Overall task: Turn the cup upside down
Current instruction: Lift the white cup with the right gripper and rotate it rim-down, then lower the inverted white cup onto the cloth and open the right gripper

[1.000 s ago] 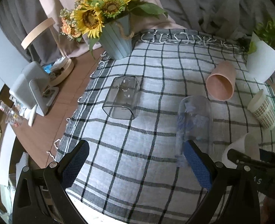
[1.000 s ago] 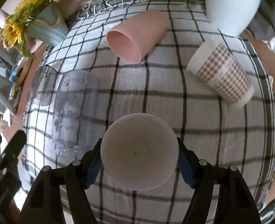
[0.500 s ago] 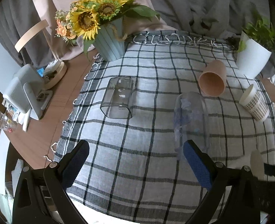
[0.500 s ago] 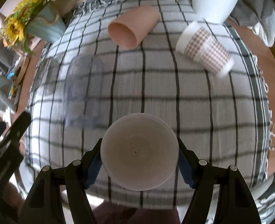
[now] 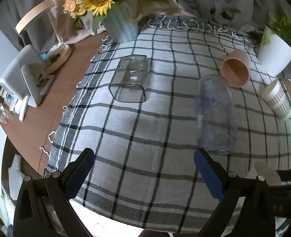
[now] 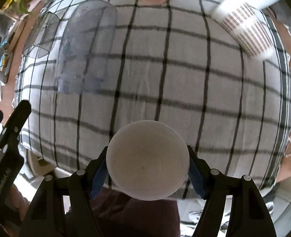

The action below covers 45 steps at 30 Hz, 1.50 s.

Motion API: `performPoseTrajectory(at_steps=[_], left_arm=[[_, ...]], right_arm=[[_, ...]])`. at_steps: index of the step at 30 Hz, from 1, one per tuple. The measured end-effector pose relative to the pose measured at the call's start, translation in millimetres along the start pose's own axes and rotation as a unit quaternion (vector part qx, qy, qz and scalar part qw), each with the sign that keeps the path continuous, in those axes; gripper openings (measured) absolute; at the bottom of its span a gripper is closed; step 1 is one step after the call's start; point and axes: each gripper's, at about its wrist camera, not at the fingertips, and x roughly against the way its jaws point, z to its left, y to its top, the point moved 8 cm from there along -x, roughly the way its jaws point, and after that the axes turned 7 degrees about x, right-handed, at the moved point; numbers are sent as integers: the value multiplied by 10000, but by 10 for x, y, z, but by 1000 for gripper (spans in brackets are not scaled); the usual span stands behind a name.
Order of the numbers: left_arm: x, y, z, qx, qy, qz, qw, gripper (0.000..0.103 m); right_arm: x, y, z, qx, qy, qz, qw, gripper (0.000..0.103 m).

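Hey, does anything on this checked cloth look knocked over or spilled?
Nothing spilled, but the pink cup, patterned paper cup, square clear glass and bluish clear glass lie on their sides.

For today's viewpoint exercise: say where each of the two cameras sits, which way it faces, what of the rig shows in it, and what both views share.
Left wrist: on the left gripper, facing forward over the checked cloth; its open blue-padded fingers show.
Right wrist: on the right gripper, looking into the white cup it clamps.
Shared: the clear bluish cup, pink cup and patterned paper cup.
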Motion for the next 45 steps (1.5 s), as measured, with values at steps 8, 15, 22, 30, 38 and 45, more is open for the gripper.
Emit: performPoseTrajectory(at_steps=[8, 15, 22, 30, 38, 45], left_arm=[[-80, 20, 27, 43, 89, 81, 9999, 103], [-138, 18, 27, 55, 88, 174, 9998, 103], [-76, 27, 5, -81, 54, 55, 9999, 103], [159, 18, -18, -331, -164, -237, 9990, 103], [400, -174, -298, -938, -468, -494, 9933, 103], [601, -378, -668, -1462, -672, -844, 9834, 103]], right_arm=[[-67, 204, -11, 52, -116, -155, 9998, 71], [-133, 310, -156, 2, -43, -160, 9999, 71], [-73, 376, -27, 25, -172, -433, 9989, 81], [514, 106, -74, -380, -448, -1275, 9901, 82], [933, -245, -228, -892, -621, -2020, 9733, 82], [916, -493, -530, -1276, -678, -2067, 9677, 82]])
